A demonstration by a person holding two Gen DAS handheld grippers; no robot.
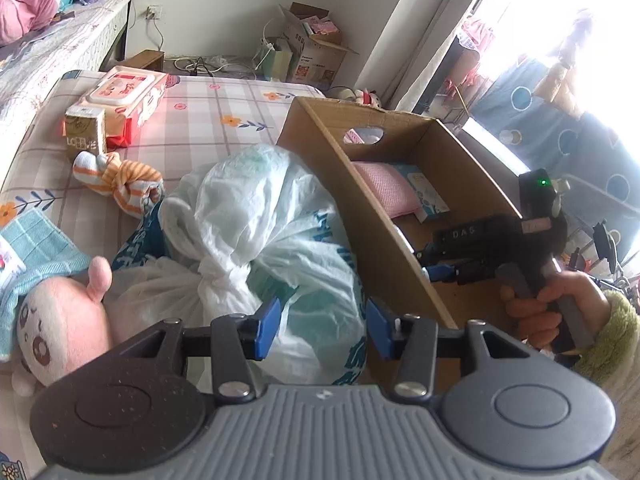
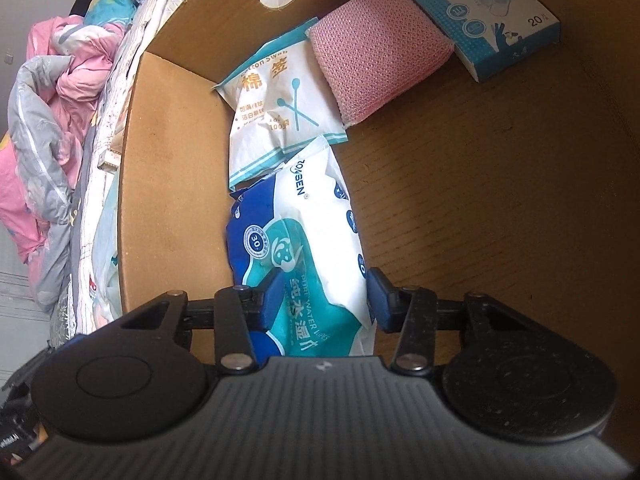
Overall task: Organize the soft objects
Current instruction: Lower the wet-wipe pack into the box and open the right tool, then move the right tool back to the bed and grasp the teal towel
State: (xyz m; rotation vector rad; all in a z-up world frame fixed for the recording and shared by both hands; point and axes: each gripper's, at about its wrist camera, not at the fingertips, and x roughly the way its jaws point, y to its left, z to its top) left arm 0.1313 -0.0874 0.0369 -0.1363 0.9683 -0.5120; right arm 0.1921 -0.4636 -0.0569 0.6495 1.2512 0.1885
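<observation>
A: Start at the left of the bed. What is loose there?

B: A pink plush toy (image 1: 60,320) at the near edge, a knotted striped cloth (image 1: 120,184) beyond it, and a pack of wipes (image 1: 124,100) further back. None of it is in the cardboard box (image 1: 360,216) yet.

A: And the left claw (image 1: 322,326)?

B: Its blue fingers stand wide apart and hold nothing. It hovers over the tied plastic bag (image 1: 256,236), which leans against the box's outer wall. I judge the risk here is the film: if the fingers close on a loose fold and not the knot, the bag can slip out or tear. The bag also looks bulky beside the box, so it may catch on the rim.

A: Moving right, inside the box?

B: The right claw (image 2: 326,300) is down in there, jaws apart on either side of the blue and white wet wipes pack (image 2: 304,248). I cannot tell whether the fingers touch it; it looks straddled, not pinched. The pack lies along the box's left wall, overlapping the cotton swab packet (image 2: 276,108). Then the pink sponge (image 2: 372,60), then the plaster box (image 2: 488,16) in the far corner.

A: So the danger on that side?

B: A lift out could drag the wipes pack with it, if a finger snags the wrapper, and disturb the swab packet it overlaps.
</observation>
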